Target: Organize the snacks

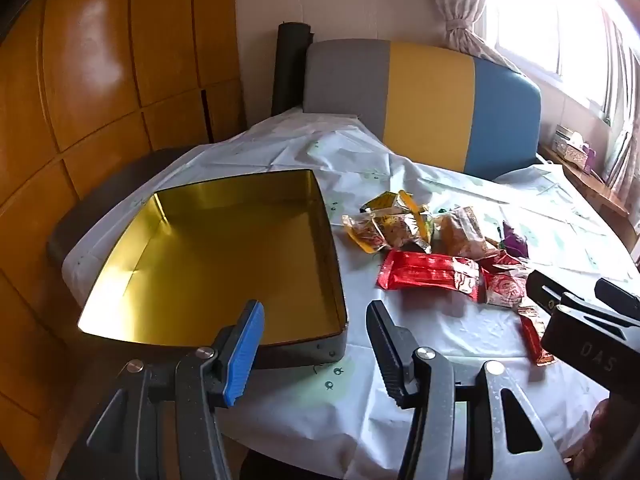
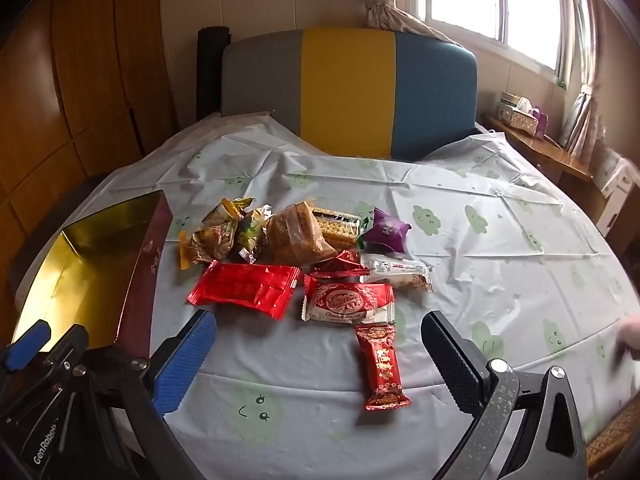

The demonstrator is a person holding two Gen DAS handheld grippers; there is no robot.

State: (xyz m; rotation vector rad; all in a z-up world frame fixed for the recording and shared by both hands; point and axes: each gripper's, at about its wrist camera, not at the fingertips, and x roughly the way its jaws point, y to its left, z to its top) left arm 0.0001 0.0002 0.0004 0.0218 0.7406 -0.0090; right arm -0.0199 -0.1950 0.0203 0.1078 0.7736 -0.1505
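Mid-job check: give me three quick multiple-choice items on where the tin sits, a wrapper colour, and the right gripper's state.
1. In the right wrist view, the tin lies where from the snack pile?
A left
B right
C behind

2. The narrow packet nearest the right gripper is:
A green
B red
C purple

3. The right gripper is:
A shut on a packet
B open, holding nothing
C out of view

Answers: 1 A, tin at the left edge; 2 B, red foil wrapper; 3 B, fingers wide apart with only tablecloth between.
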